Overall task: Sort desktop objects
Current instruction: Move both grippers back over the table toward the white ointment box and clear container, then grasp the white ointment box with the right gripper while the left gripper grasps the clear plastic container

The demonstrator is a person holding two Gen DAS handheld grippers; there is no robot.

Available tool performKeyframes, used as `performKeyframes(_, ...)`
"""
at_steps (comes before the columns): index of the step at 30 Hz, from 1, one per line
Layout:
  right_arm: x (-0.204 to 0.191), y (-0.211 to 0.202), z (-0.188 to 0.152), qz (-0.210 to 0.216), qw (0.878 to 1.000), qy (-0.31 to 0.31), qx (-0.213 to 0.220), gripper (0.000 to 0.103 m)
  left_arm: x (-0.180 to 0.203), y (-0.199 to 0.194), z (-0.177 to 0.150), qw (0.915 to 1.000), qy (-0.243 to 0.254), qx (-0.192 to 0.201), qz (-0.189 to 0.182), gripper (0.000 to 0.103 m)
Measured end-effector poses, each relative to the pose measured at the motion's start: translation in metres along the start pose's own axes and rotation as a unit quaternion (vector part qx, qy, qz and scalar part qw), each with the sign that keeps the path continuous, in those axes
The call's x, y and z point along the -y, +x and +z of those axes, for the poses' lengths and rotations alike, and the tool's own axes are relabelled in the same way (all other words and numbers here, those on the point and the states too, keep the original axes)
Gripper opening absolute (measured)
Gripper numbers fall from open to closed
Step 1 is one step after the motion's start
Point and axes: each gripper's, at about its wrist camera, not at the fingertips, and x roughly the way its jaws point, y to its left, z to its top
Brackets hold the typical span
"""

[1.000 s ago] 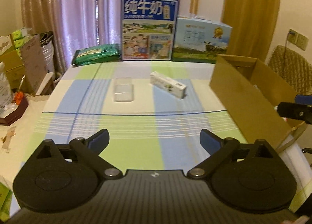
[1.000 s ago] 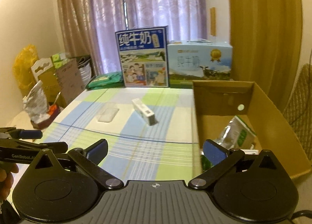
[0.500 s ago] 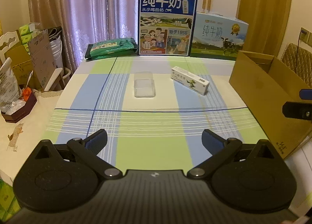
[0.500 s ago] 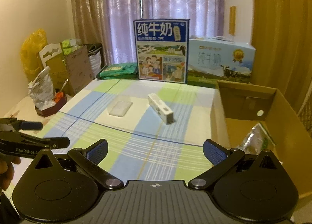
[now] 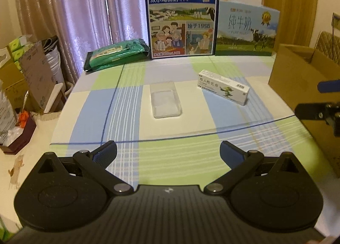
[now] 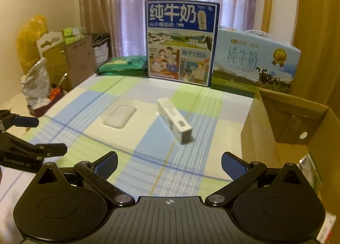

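Note:
A clear plastic case and a white medicine carton lie side by side on the checked tablecloth, well ahead of both grippers. My left gripper is open with nothing between its fingers, low over the near part of the table. My right gripper is also open and holds nothing, beside the brown cardboard box on the right. A green and white packet shows inside that box. Each gripper appears at the edge of the other's view.
Two milk cartons stand along the far edge with a green packet to their left. Cardboard, bags and a small tray crowd the left side off the table. Curtains hang behind.
Both grippers have moved forward and leftward toward the case and the carton, which now look larger. The right gripper has come away from above the box. Both stayed open.

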Motion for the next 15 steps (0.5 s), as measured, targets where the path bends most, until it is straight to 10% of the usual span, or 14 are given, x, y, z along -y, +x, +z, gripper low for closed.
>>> performKeyframes(15,0.023,0.123,0.022,-0.002,0.999,-0.015,-0.045,0.066,-0.017,0.092,0.033,0.9999,0.002,0.008,-0.010,0.099)
